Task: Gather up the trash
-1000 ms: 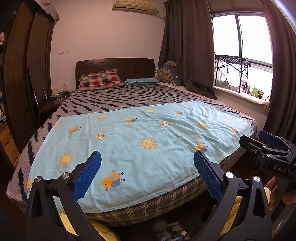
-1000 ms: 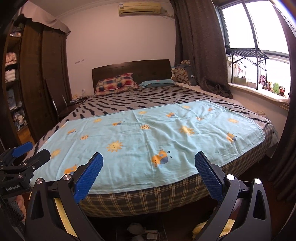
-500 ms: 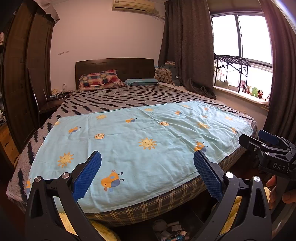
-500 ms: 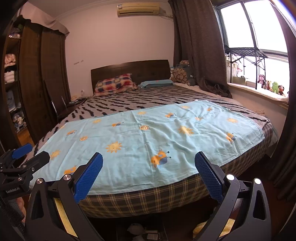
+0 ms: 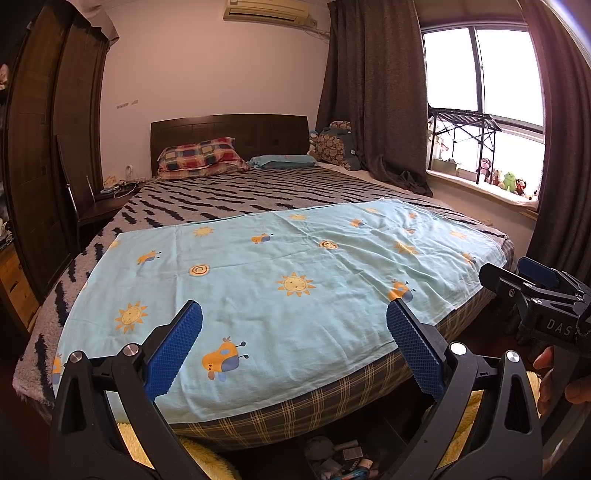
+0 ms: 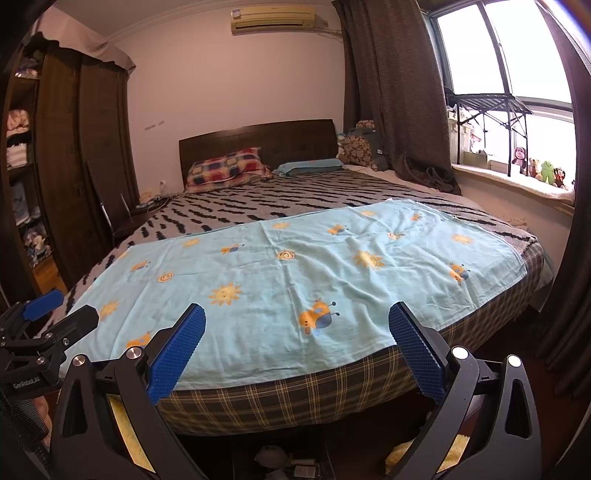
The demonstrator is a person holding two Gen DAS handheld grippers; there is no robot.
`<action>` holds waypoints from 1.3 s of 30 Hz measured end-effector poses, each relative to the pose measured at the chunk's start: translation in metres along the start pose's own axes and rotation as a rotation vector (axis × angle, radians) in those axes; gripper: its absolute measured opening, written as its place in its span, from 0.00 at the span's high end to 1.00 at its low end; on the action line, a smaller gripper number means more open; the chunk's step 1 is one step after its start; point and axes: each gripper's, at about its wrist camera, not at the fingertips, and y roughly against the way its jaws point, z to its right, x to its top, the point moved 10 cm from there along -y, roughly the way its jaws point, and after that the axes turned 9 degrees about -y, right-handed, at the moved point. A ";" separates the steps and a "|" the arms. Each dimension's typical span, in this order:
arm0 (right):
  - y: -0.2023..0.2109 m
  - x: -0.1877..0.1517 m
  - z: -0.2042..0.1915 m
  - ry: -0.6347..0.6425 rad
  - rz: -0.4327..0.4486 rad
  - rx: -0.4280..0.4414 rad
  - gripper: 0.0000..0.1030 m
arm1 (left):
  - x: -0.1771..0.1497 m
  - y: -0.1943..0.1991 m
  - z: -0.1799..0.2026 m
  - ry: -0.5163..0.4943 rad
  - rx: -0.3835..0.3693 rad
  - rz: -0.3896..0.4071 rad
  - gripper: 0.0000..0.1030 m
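Start pose, almost nothing changed since a second ago.
My left gripper [image 5: 294, 349] and right gripper [image 6: 296, 349] hang wide open, empty; trash pile [image 5: 341, 459] lies on the floor below the bed's [image 5: 295, 410] foot, untouched.

Matt wrinkled cotton sheet [image 5: 280, 280], dark glossy wooden headboard [image 5: 229, 129], textured blue rubber fingers [image 5: 173, 347].

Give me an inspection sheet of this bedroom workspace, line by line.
Surface: bed covered by light blue sheet, flat, nothing on it.
Job's things: small litter on the floor at the bed's foot.
Clutter: plush toys on the sill.
Tongs: left tongs open, empty; right tongs open, empty.
Cables: some on the nightstand.
Surroundings: wardrobe, curtains, air conditioner.
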 end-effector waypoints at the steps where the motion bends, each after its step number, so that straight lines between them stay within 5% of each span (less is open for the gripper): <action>1: 0.000 0.000 0.000 -0.001 0.000 -0.002 0.03 | 0.000 0.000 0.000 0.001 0.000 0.000 0.08; 39: 0.000 -0.001 0.002 -0.011 -0.002 -0.026 0.03 | 0.002 -0.002 -0.006 0.002 0.036 0.004 0.08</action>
